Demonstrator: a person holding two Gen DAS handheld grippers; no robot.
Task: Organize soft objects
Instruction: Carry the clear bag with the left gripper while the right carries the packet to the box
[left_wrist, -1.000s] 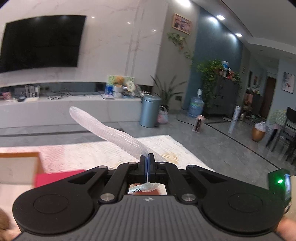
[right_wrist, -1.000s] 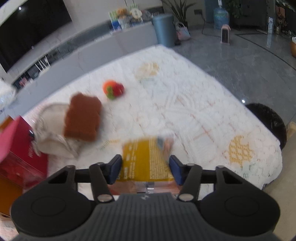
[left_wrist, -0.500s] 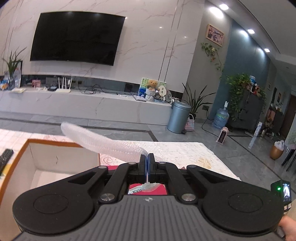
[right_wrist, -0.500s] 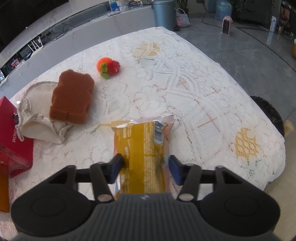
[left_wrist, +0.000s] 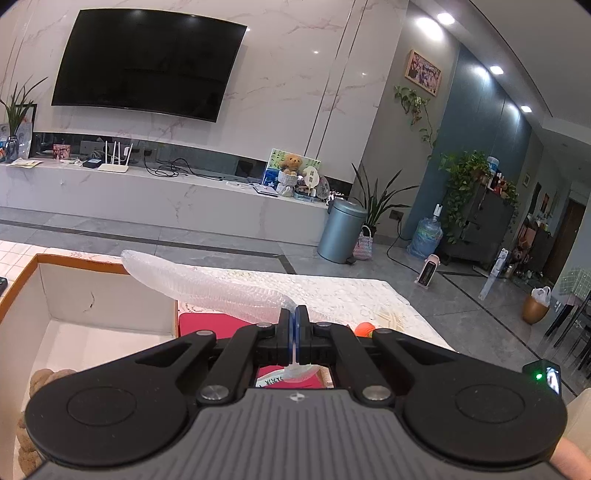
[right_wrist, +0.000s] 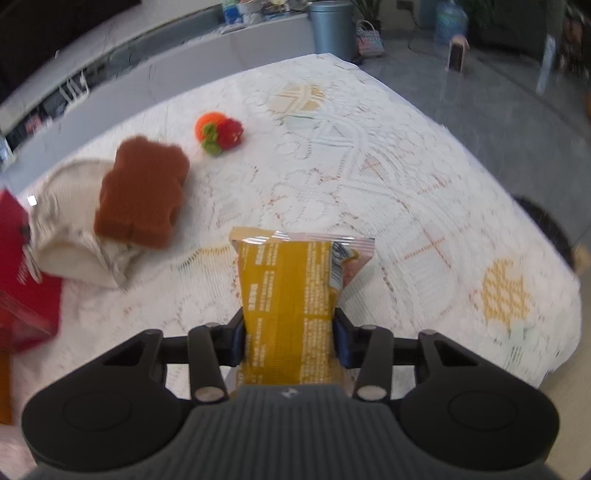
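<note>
The left hand-held gripper (left_wrist: 294, 332) is pinching a strip of bubble wrap (left_wrist: 207, 291) between closed jaws, holding it out above the open cardboard box (left_wrist: 44, 284). The right hand-held gripper (right_wrist: 290, 341), its jaws having just been closing, is squeezing the yellow snack packet (right_wrist: 291, 291) over the lace-covered table (right_wrist: 388, 184), near the brown bear-shaped sponge (right_wrist: 142, 192).

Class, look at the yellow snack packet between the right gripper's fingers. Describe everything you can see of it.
The yellow foil snack packet is a soft, crinkled pouch with small printed text and a silvery crimped seal along its far edge. It points away from the camera, above the white lace tablecloth. The right gripper has just been closing, and its blue pads press the packet's sides. Whether it touches the cloth cannot be told.
</note>
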